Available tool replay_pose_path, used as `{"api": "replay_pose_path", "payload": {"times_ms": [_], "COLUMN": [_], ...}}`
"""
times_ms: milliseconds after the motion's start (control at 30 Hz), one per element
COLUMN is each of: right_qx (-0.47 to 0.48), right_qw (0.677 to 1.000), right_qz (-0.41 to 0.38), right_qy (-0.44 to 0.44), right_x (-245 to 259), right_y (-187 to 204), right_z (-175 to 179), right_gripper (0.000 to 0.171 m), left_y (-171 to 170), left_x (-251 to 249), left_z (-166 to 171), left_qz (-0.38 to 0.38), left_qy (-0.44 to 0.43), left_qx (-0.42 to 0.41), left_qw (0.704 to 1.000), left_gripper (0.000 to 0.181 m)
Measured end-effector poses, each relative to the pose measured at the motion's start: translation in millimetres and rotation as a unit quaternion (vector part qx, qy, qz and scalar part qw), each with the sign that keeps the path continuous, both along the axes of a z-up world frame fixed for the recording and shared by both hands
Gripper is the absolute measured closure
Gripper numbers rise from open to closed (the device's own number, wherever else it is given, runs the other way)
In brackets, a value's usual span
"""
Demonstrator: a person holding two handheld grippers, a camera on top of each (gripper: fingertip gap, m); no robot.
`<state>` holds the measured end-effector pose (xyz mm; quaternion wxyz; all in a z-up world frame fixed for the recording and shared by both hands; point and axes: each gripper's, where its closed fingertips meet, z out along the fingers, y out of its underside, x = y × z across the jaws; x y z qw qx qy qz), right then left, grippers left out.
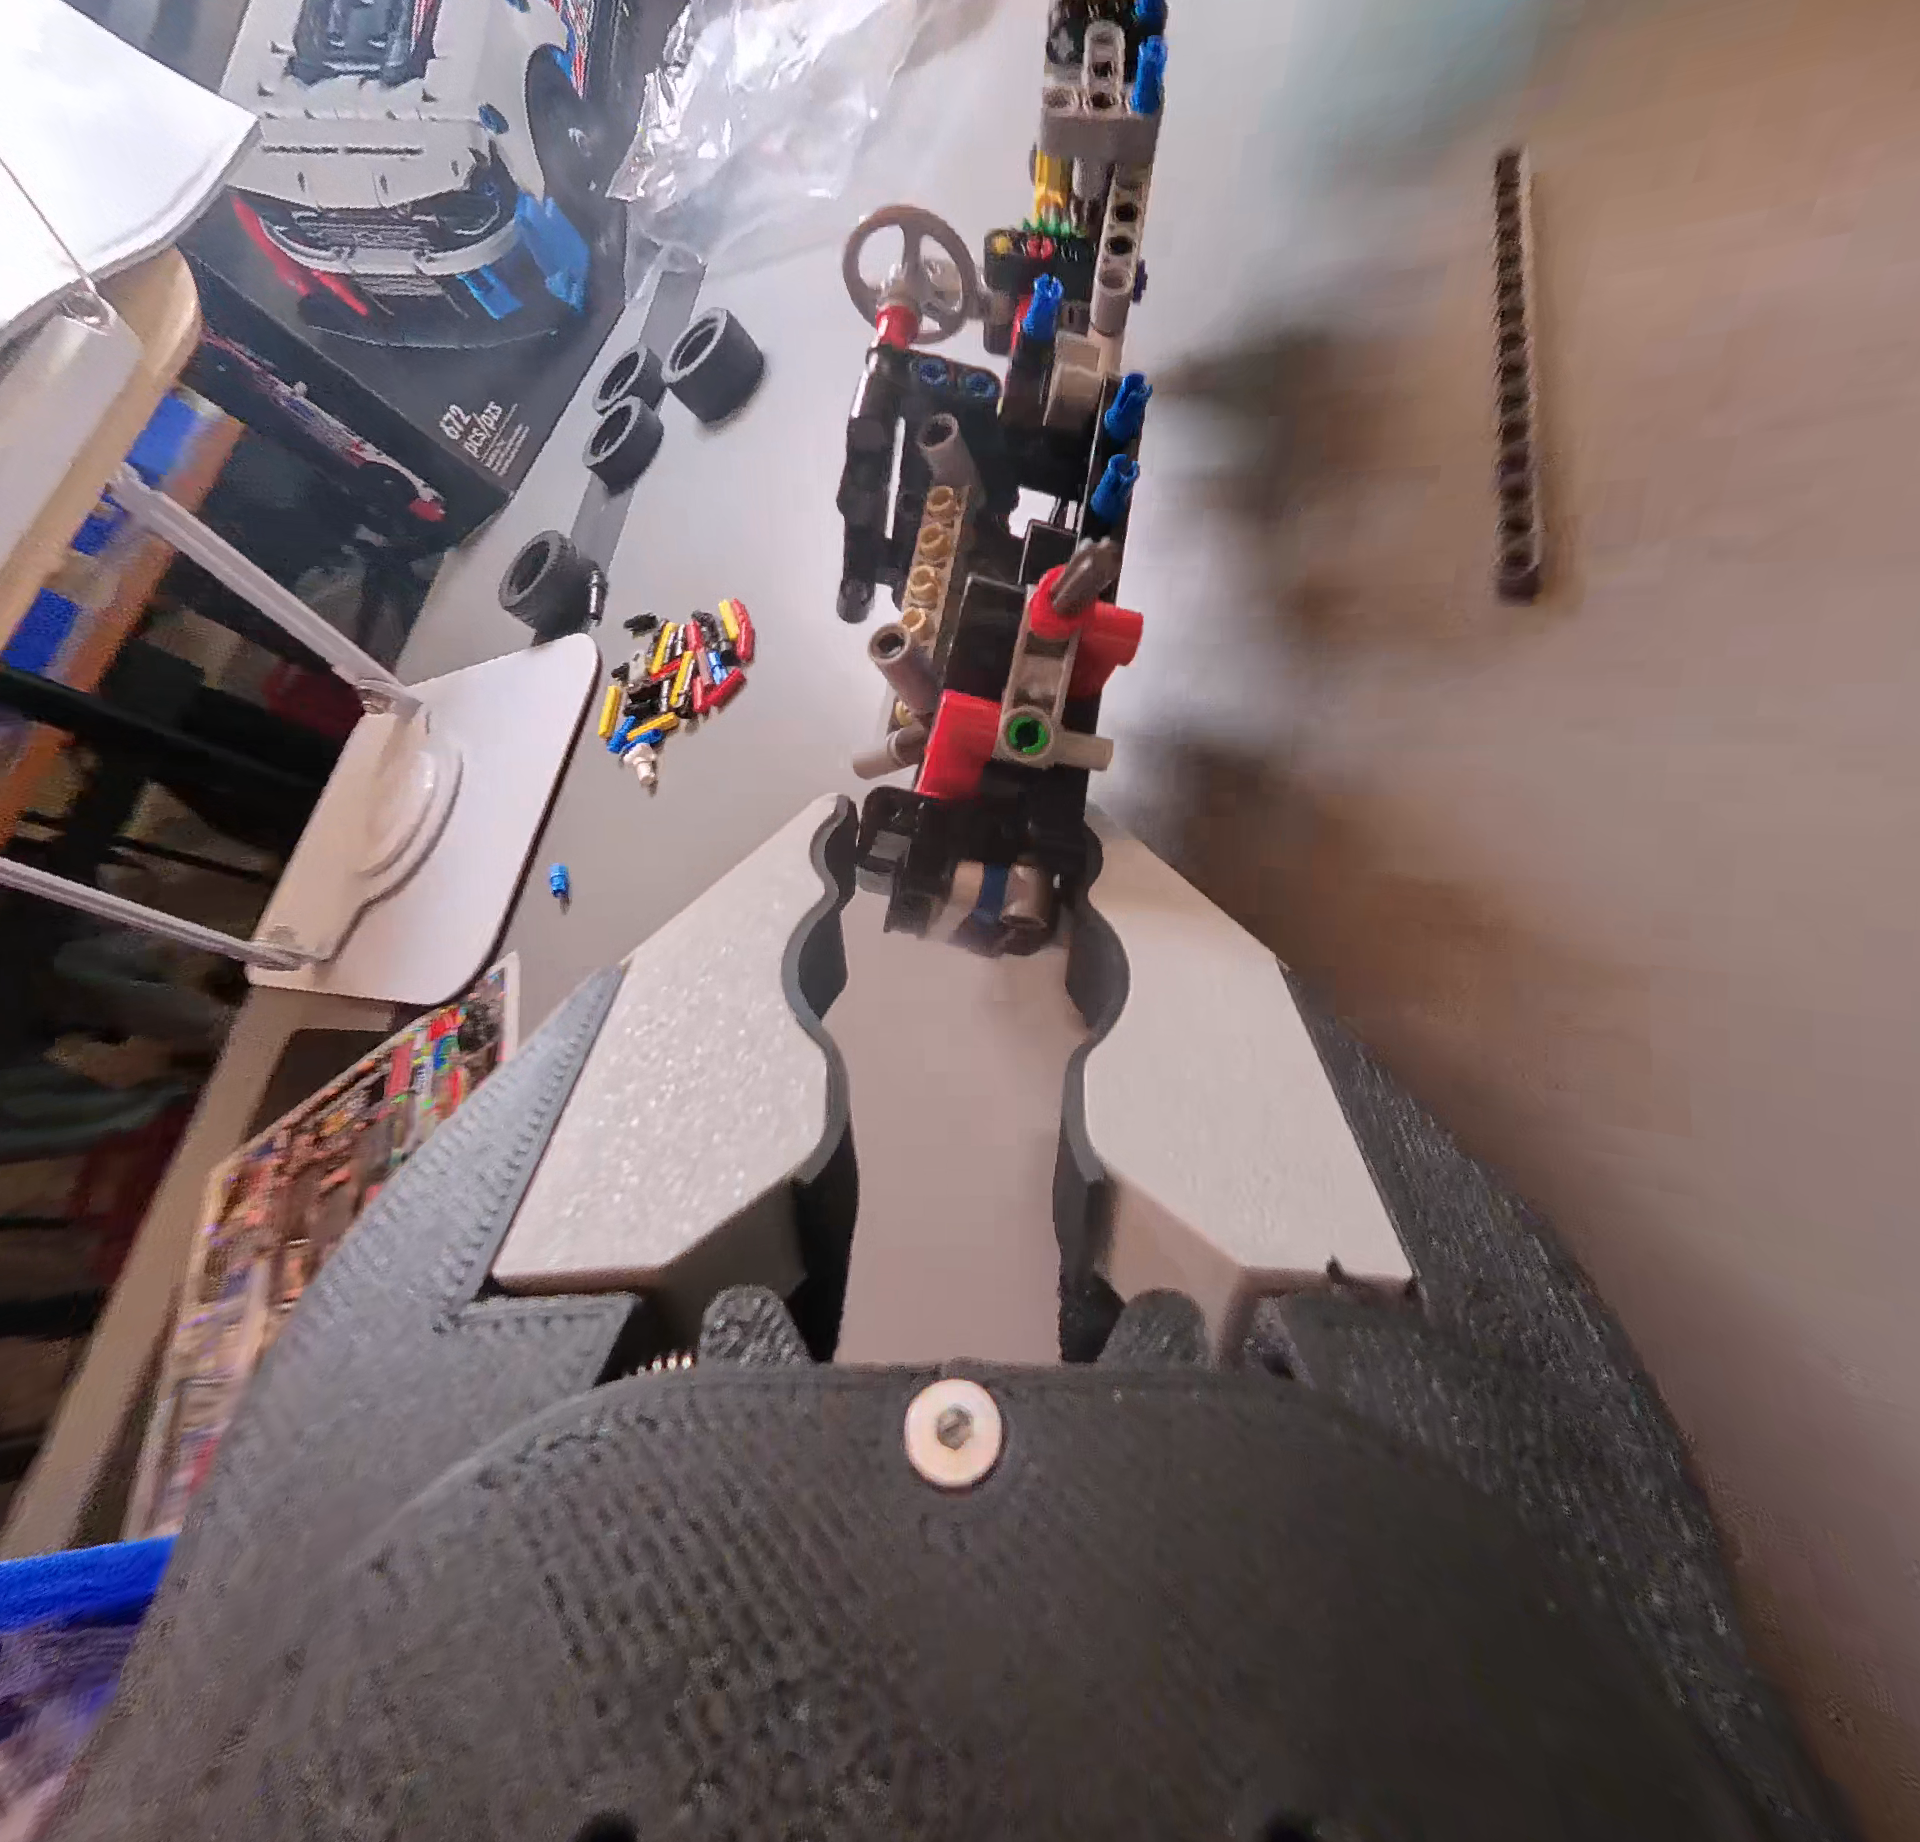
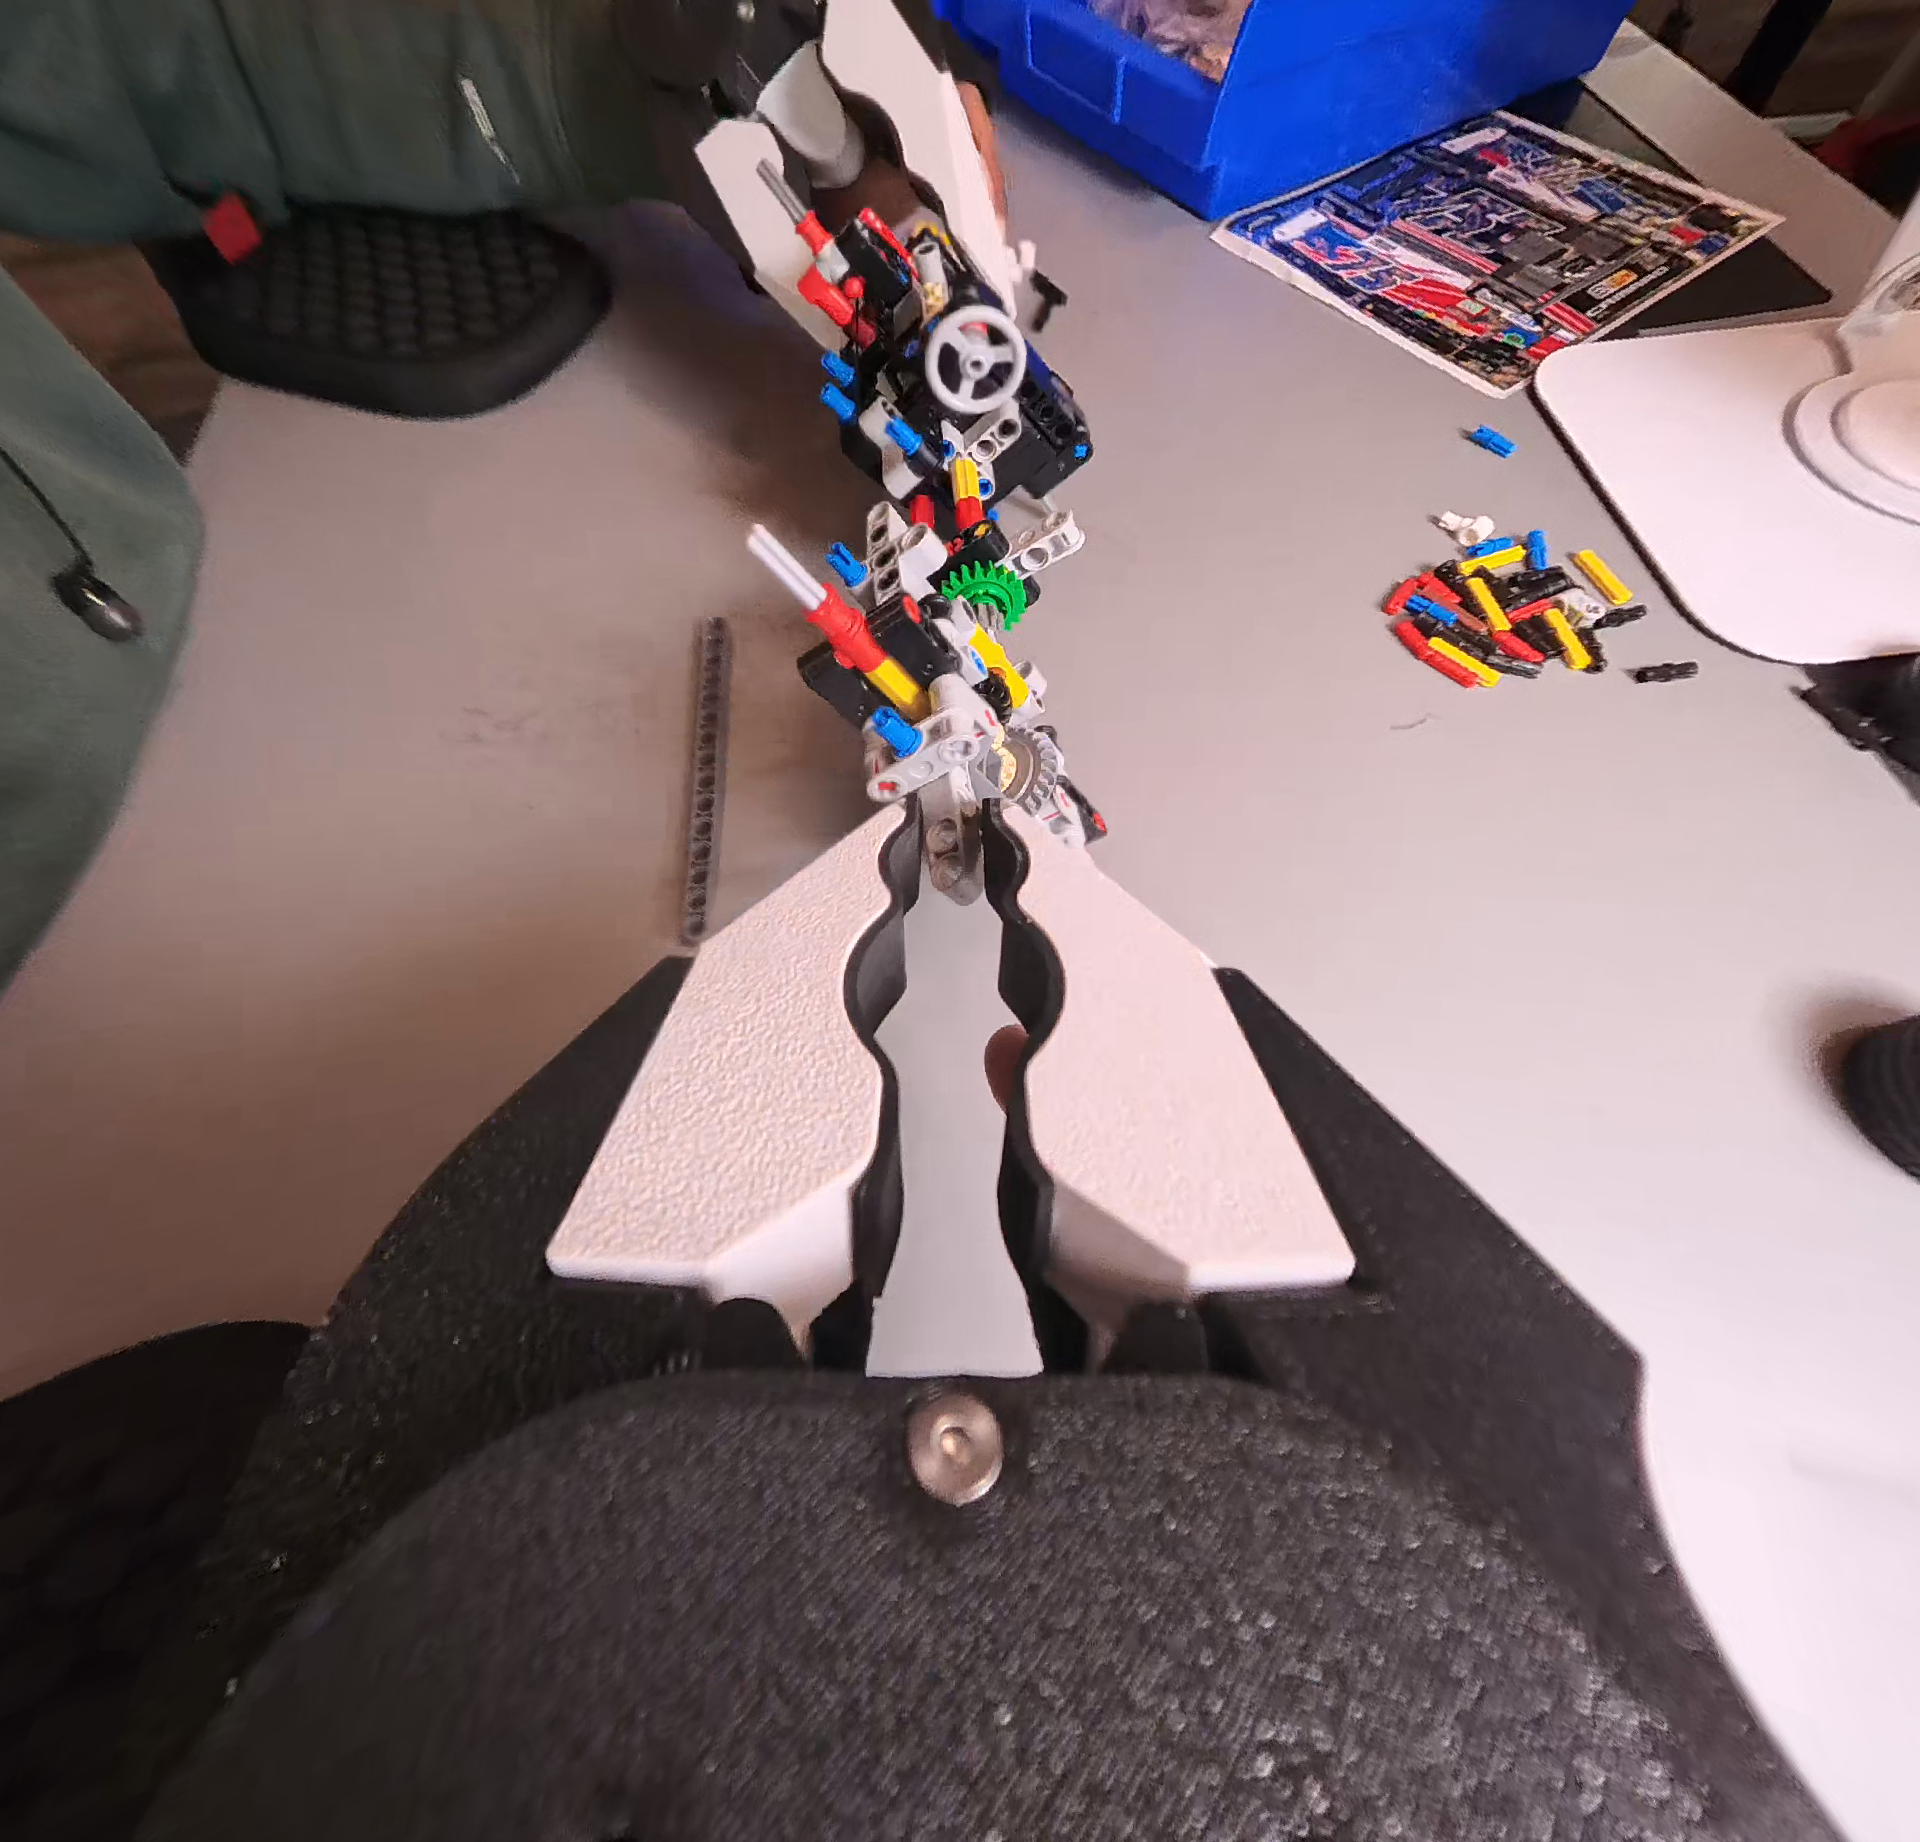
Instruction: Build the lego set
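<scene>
A long lego chassis (image 2: 935, 545) with a grey steering wheel (image 2: 975, 364), green gear, red and blue pins is held above the table between both grippers. My right gripper (image 2: 954, 836) is shut on its near grey end. My left gripper (image 1: 971, 857) is shut on the opposite black end of the lego chassis (image 1: 997, 566); it also shows at the far end in the right wrist view (image 2: 883, 192). A long dark grey beam (image 2: 707, 774) lies flat on the table left of the chassis, and shows in the left wrist view (image 1: 1517, 379).
A pile of small coloured pins (image 2: 1507, 618) lies to the right, with a loose blue pin (image 2: 1491, 439). Black tyres (image 1: 665, 390), the set's box (image 1: 395, 192), a plastic bag (image 1: 790, 57), a blue bin (image 2: 1278, 36), an instruction booklet (image 2: 1496, 234) and a white stand base (image 2: 1745, 504) surround the work area. There is about 20 centimetres between the tips of the two grippers.
</scene>
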<state>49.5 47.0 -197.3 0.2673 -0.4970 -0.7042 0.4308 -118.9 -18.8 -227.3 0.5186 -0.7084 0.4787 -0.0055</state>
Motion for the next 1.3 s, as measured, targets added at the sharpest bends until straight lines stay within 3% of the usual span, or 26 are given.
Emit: {"api": "replay_pose_path", "payload": {"times_ms": [167,433,700,900,1300], "right_qx": [-0.088,-0.204,-0.189,-0.172,-0.143], "right_qw": [0.996,0.978,0.98,0.984,0.989], "right_qz": [0.016,0.018,0.018,0.016,-0.002], "right_qy": [-0.026,-0.04,-0.059,-0.05,-0.04], "right_x": [8,6,4,3,2], "right_y": [-16,-13,-11,-14,-12], "right_z": [3,7,6,6,6], "right_gripper": [0.163,0.164,0.164,0.164,0.162], "left_y": [-23,-37,-35,-32,-32], "left_x": [12,22,20,21,21], "left_z": [21,15,15,18,18], "left_qz": [-0.009,0.029,0.035,0.03,0.032], "left_qy": [-0.141,-0.257,-0.294,-0.29,-0.296], "left_qx": [-0.11,-0.215,-0.209,-0.175,-0.162], "left_qw": [0.984,0.942,0.932,0.94,0.941], "left_gripper": [0.144,0.144,0.144,0.137,0.144]}}
